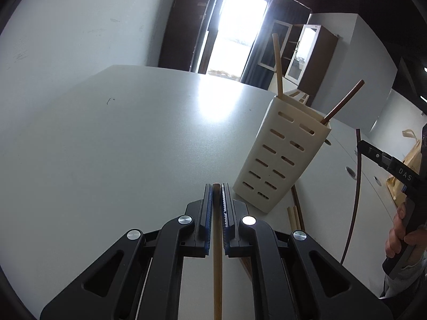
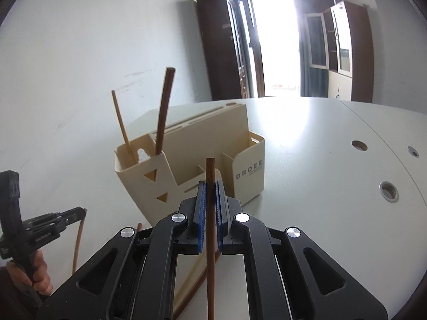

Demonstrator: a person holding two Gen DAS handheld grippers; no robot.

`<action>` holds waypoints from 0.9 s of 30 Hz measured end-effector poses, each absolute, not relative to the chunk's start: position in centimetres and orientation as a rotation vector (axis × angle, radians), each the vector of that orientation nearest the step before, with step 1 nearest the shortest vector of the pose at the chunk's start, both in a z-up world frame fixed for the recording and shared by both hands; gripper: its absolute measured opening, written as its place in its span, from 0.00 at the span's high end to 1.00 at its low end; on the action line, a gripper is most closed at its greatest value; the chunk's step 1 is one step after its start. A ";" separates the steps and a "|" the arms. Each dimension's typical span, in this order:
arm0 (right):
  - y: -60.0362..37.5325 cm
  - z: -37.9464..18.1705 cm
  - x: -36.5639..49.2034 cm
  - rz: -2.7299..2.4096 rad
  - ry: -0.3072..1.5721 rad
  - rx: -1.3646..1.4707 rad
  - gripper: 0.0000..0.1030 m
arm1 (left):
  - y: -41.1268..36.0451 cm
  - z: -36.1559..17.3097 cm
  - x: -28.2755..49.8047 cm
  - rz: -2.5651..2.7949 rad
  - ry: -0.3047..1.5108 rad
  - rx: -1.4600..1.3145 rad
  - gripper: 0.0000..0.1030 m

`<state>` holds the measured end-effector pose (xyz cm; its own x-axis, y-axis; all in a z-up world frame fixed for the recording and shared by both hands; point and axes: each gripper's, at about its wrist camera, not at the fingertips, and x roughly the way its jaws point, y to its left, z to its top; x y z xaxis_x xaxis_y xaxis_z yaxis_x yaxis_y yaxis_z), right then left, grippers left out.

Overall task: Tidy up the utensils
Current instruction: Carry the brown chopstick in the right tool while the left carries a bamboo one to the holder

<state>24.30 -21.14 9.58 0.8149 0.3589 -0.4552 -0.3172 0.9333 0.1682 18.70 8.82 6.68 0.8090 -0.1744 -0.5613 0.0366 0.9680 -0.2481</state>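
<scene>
A cream utensil holder stands on the white table. A light chopstick and a dark chopstick stand in it. My left gripper is shut on a light wooden chopstick, held above the table left of the holder; it also shows in the right wrist view. My right gripper is shut on a dark brown chopstick in front of the holder; it also shows in the left wrist view.
More chopsticks lie on the table by the holder's base. The table has round cable holes. A bright doorway and wooden cabinets stand behind.
</scene>
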 end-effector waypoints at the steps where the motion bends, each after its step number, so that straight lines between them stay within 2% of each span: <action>1: -21.3 10.2 23.7 0.364 0.473 0.078 0.93 | 8.8 7.5 18.4 -0.115 0.590 -0.227 0.94; 10: -21.0 13.7 19.7 0.403 0.308 0.051 0.93 | 7.3 11.9 13.4 -0.107 0.383 -0.232 0.94; 27: -20.2 17.1 21.6 0.537 0.230 0.092 0.93 | 8.6 13.8 13.8 -0.046 0.364 -0.278 0.94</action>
<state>21.56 -20.24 17.05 0.8342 0.5169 -0.1925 -0.4962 0.8556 0.1471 13.82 8.59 13.81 0.9339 -0.0942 -0.3449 -0.0052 0.9610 -0.2766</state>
